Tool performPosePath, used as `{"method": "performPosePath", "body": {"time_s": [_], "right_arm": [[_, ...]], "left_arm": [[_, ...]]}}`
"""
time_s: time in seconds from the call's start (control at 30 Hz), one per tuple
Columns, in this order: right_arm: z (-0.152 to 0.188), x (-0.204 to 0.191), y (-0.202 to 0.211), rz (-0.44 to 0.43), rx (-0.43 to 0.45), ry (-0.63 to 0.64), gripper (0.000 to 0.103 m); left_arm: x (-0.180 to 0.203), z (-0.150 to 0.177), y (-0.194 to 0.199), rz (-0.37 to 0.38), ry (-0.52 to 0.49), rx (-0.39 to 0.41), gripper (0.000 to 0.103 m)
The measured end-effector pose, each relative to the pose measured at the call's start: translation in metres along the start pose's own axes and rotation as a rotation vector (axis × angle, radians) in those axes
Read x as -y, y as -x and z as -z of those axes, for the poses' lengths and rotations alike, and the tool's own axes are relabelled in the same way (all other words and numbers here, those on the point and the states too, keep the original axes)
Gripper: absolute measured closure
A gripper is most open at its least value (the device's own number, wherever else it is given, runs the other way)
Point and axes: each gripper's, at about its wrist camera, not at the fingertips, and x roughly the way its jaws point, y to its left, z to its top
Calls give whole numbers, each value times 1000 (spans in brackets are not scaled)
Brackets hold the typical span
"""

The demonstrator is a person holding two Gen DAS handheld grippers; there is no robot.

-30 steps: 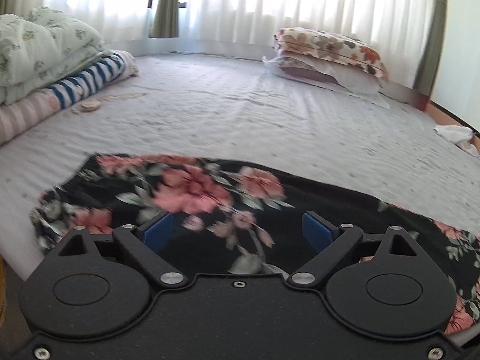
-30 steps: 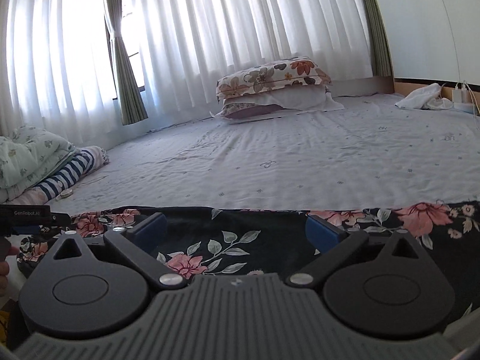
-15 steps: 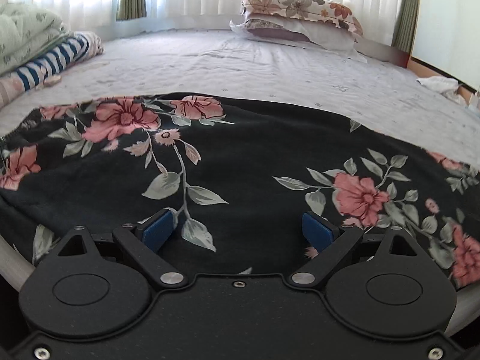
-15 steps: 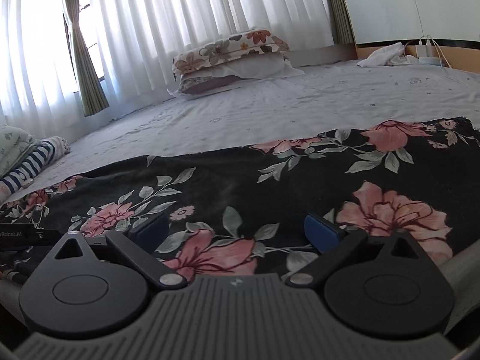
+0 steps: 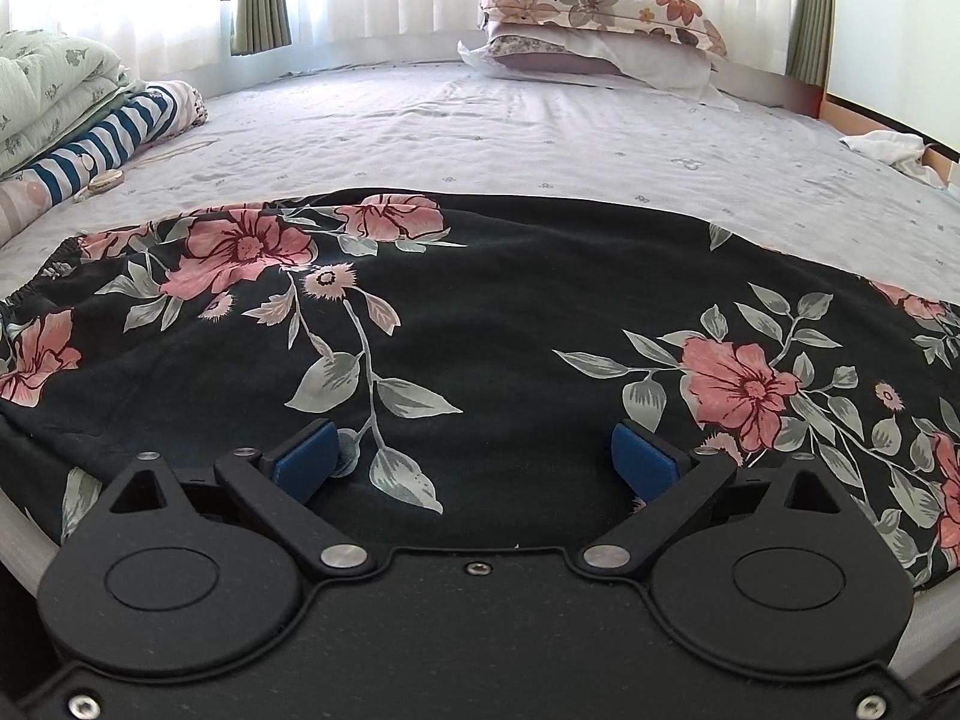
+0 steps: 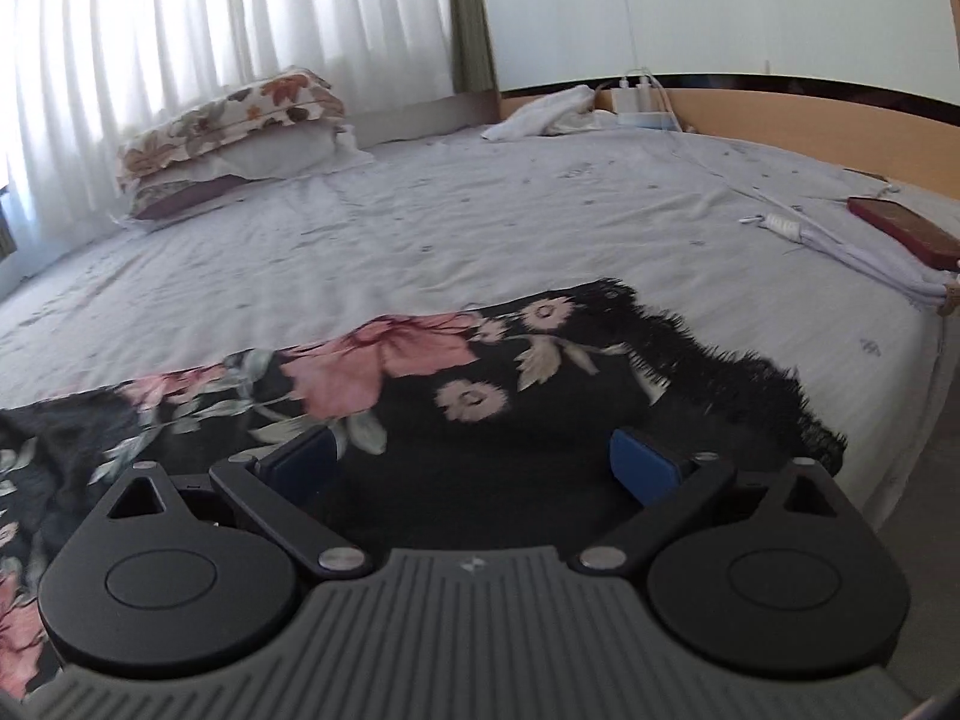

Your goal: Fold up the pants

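Black pants with pink flowers and grey leaves (image 5: 492, 312) lie spread flat across the near edge of the bed. Their gathered waistband is at the far left in the left wrist view. My left gripper (image 5: 477, 459) is open and empty, low over the middle of the pants. In the right wrist view the pants (image 6: 480, 396) end in a frayed hem at the right. My right gripper (image 6: 474, 459) is open and empty over that hem end.
The bed has a grey sheet (image 5: 510, 132). Stacked pillows (image 5: 600, 30) lie at the far side. Folded bedding and striped cloth (image 5: 90, 120) sit at the left. A white cloth (image 6: 546, 111), a cable (image 6: 798, 228) and a red phone (image 6: 900, 222) lie to the right.
Both grippers have moved in low over the pants. The right gripper has swung right to the hem end. Both stay open.
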Motion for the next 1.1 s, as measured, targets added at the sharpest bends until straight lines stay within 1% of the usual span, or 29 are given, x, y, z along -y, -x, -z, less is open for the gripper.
{"method": "performPosePath", "body": {"time_s": [0.1, 0.13, 0.2, 0.23, 0.33, 0.37, 0.4, 0.47, 0.5, 0.53, 0.6, 0.7, 0.73, 0.77, 0.83, 0.87, 0.9, 1.0, 1.03, 1.1], "right_arm": [[-14, -5, -21, 199, -13, 23, 1], [-16, -10, -23, 228, -8, 34, 1], [-17, -24, -22, 229, 6, 74, 0], [-17, -33, -20, 208, 17, 99, 0], [-15, -66, -10, 108, 57, 198, 0], [-13, -76, -7, 106, 75, 242, 0], [-11, -87, -3, 141, 101, 285, 0], [-6, -97, 1, 269, 135, 326, 0], [-5, -95, 1, 308, 132, 318, 0], [-8, -89, 0, 324, 114, 289, 0], [-13, -67, -4, 327, 57, 202, 0], [-13, -23, -12, 384, -36, 78, 0], [-14, -11, -12, 406, -49, 44, 0], [-15, -2, -10, 418, -45, 9, 0], [-19, 6, -4, 470, -38, -24, 0], [-20, 5, 1, 471, -24, -11, 0], [-20, 1, 7, 449, -8, 10, 0], [-25, -24, 20, 346, 16, 93, 0], [-27, -33, 23, 304, 22, 116, 0], [-36, -52, 26, 152, 13, 139, 0]], "left_arm": [[1, -1, 0, 0, -3, -5, 5], [1, -2, 0, -3, -3, -6, 5], [0, -2, 0, -4, 3, -7, 5], [0, -2, 0, -5, 6, -8, 5], [0, -3, -1, -9, 11, -13, 5], [0, -4, -1, -9, 12, -15, 5], [0, -4, -1, -10, 12, -16, 5], [0, -4, -1, -10, 10, -17, 5], [0, -4, -2, -8, 9, -17, 5], [-1, -3, -2, -6, 7, -15, 5], [-1, -2, -2, -1, 2, -10, 5], [-2, -1, -2, 4, -5, -2, 4], [-2, 0, -2, 6, -6, -1, 4], [-3, 0, -2, 7, -7, 0, 3], [-3, 1, -2, 8, -8, 3, 3], [-3, 1, -1, 9, -9, 5, 3], [-3, 1, -1, 10, -9, 6, 3], [-3, 1, -1, 9, -8, 5, 3], [-3, 1, -2, 8, -9, 5, 3], [-3, 1, -2, 9, -8, 4, 3]]}}
